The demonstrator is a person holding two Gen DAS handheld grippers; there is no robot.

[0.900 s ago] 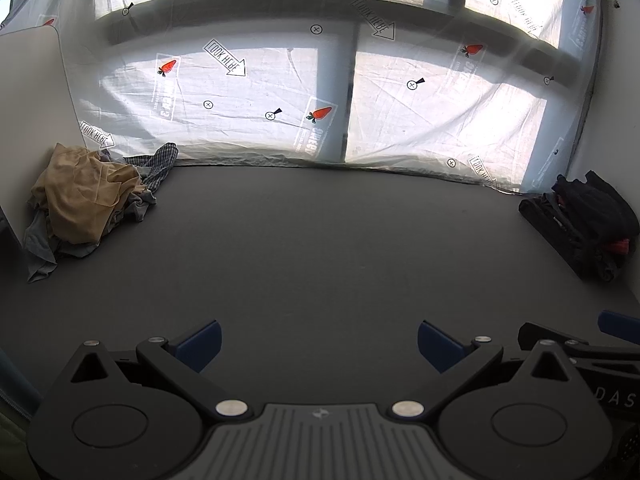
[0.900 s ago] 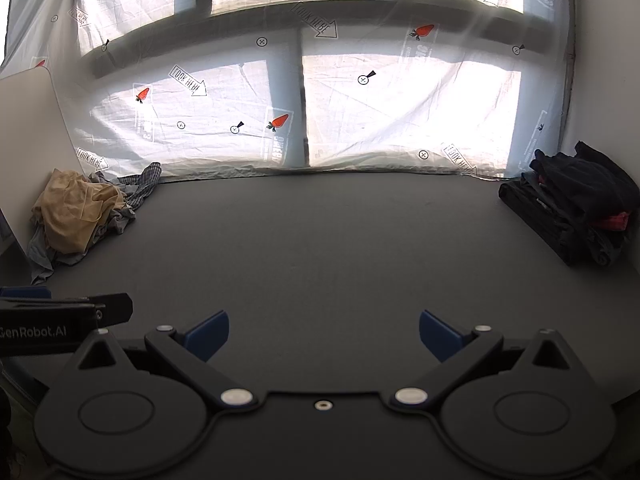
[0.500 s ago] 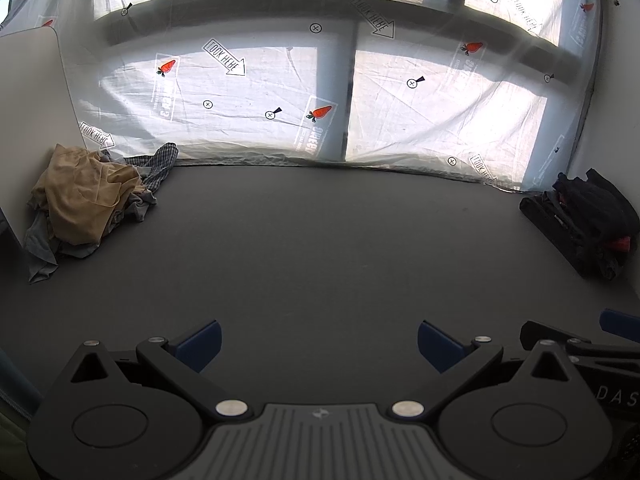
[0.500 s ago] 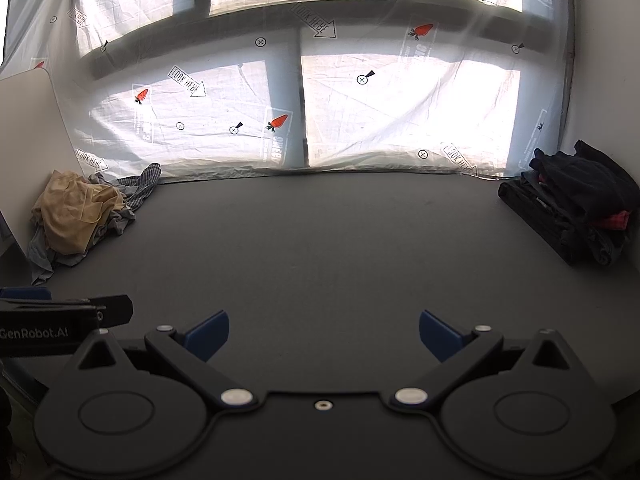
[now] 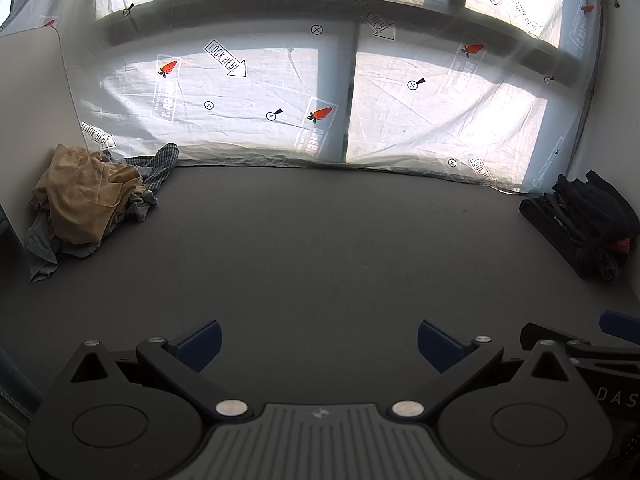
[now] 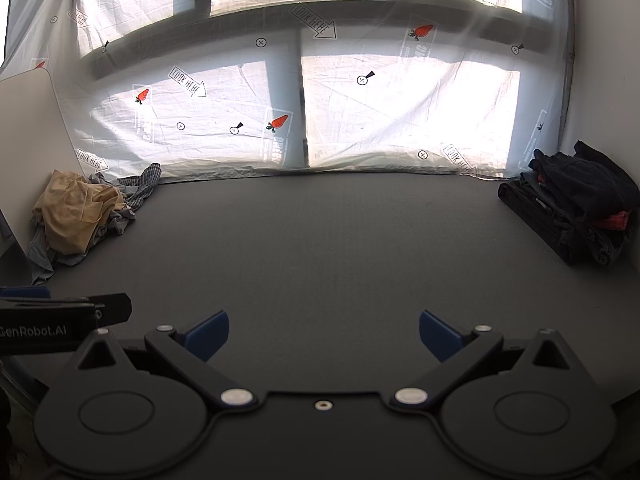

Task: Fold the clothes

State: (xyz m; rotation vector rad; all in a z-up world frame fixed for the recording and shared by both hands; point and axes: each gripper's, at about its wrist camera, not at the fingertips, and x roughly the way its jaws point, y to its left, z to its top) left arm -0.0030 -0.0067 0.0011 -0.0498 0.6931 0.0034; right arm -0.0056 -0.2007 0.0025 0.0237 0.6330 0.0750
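Far left corner: heap of unfolded clothes (image 5: 86, 204), tan garment on top, grey and checked pieces under it, against the white board (image 5: 30, 92).
Left gripper (image 5: 318, 342): blue fingertips (image 5: 200, 340) spread wide, nothing between them, low over the near edge of the table; the heap lies well ahead and to its left.
Right gripper (image 6: 322, 334): jaws likewise wide apart and empty, just beside the left one; the same heap (image 6: 80, 216) sits far off to its left.
Far right corner: stack of dark clothes (image 6: 572, 208), a bit of red showing at its side, against the white wall; well apart from both grippers.
In between: bare stretch of table only, nothing across the way to either pile.
Surface: dark grey table (image 5: 320, 248), matte.
Room: white printed sheet (image 5: 420, 120) hung behind the table, backlit by a window, marked with carrots, crossed circles and "LOOK HERE" arrows.
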